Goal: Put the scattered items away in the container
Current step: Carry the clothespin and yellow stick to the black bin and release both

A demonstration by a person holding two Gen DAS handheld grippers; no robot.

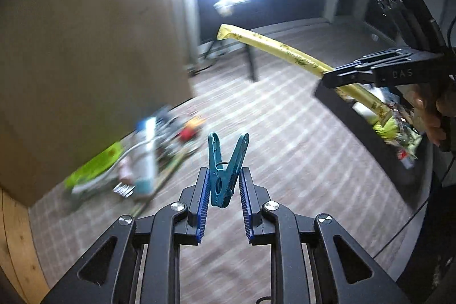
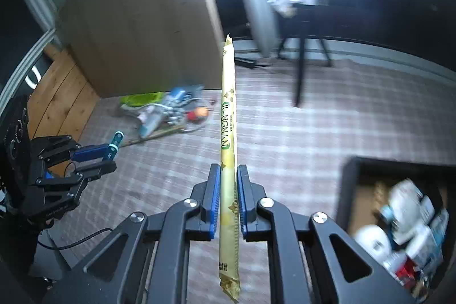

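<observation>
- beside the wooden panel, a pile of scattered items (image 2: 168, 110) lies on the mat, so plenty is left; the black container (image 2: 346, 190) already holds several.
- left gripper (image 1: 225, 187) pinches a teal clothespin (image 1: 226, 167); right gripper (image 2: 228, 198) clamps a long yellow tea sachet (image 2: 228, 150), neither dropped yet.
- only the right wrist view shows the container's contents clearly; the left view shows the person's hand (image 1: 427, 115).

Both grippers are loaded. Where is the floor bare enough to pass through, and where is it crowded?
Bare: the wide strip of checked carpet between the scattered pile by the cardboard box and the black container. Crowded: the pile itself, and the container, already packed with items. A tripod leg stands further back.
</observation>
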